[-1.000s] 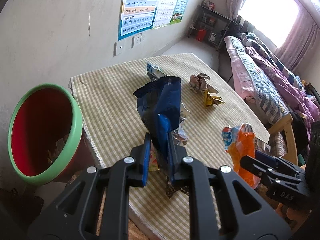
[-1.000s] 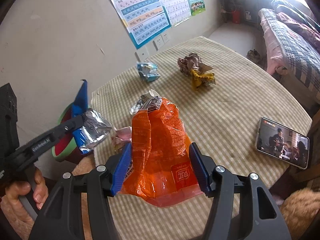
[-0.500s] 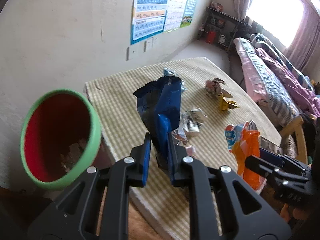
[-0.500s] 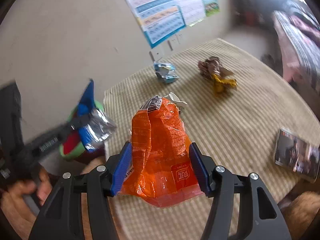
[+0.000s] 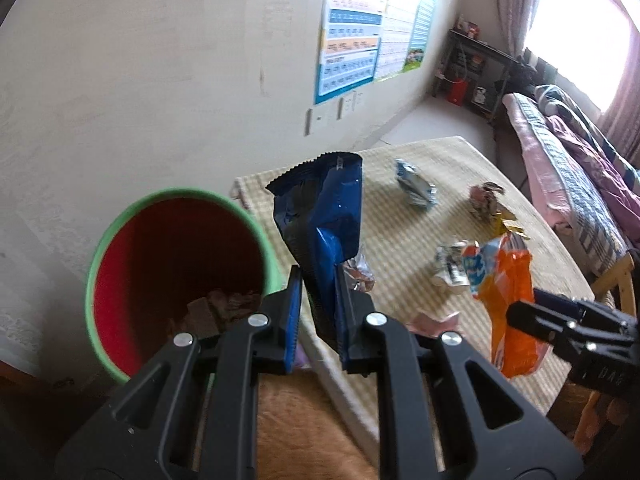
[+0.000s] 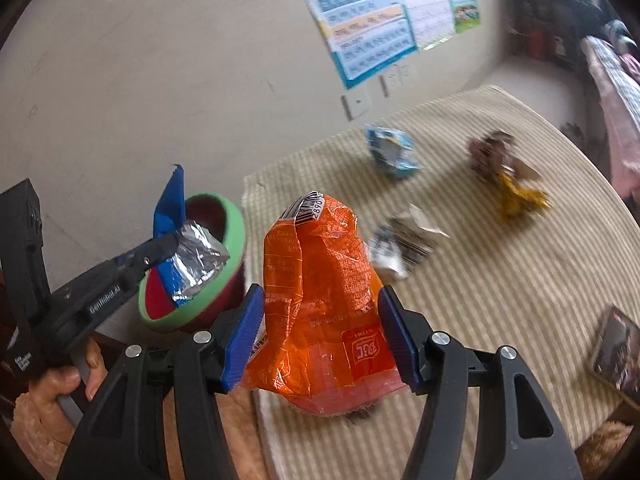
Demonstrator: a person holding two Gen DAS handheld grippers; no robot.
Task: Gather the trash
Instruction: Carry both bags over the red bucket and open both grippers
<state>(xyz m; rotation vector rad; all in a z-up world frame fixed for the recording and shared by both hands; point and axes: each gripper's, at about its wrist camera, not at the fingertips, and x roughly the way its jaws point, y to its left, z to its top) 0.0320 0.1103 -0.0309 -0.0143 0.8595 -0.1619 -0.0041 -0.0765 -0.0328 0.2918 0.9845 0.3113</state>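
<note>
While both hands carried trash, we logged the left gripper (image 5: 316, 312) with jaws pinching a blue wrapper (image 5: 324, 216) at frame center, its upper end standing beside the rim of the red bin (image 5: 176, 264) at left. We logged the right gripper (image 6: 320, 336) with jaws clamped on an orange bag (image 6: 324, 300) at lower center, over the tabletop (image 6: 500, 300) edge. Loose wrappers (image 6: 392, 152) lay in the upper right. Risks we judged: the blue wrapper looked not fully over the bin mouth, so an early release could drop it between bin and tabletop; the light bag could catch on the green rim or cling to a pad.
</note>
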